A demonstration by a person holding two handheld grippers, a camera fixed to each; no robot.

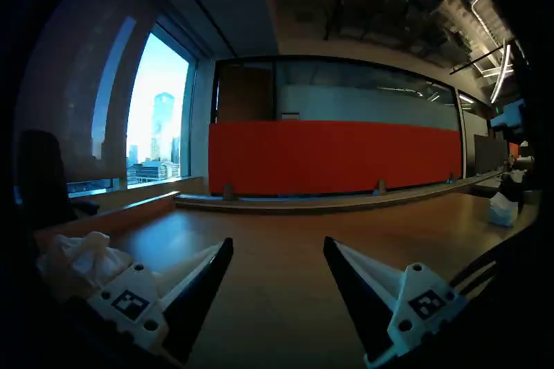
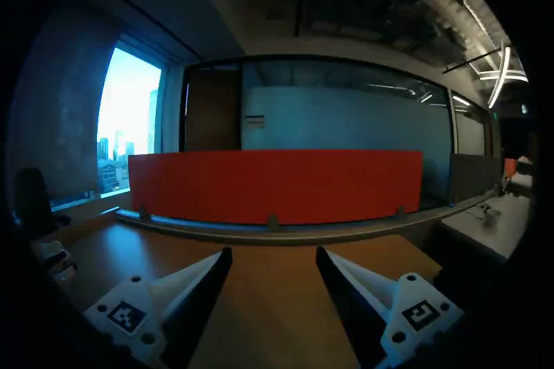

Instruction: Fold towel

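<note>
Okay, the left gripper hangs over the desk with its fingers spread wide. The towel lies in a crumpled white heap on the desk, close beside the finger at the left of the left gripper view. The right gripper is spread wide too, low over the wood, facing the red divider.

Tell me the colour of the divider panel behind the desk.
The divider panel is red, best seen in the right gripper view.
</note>
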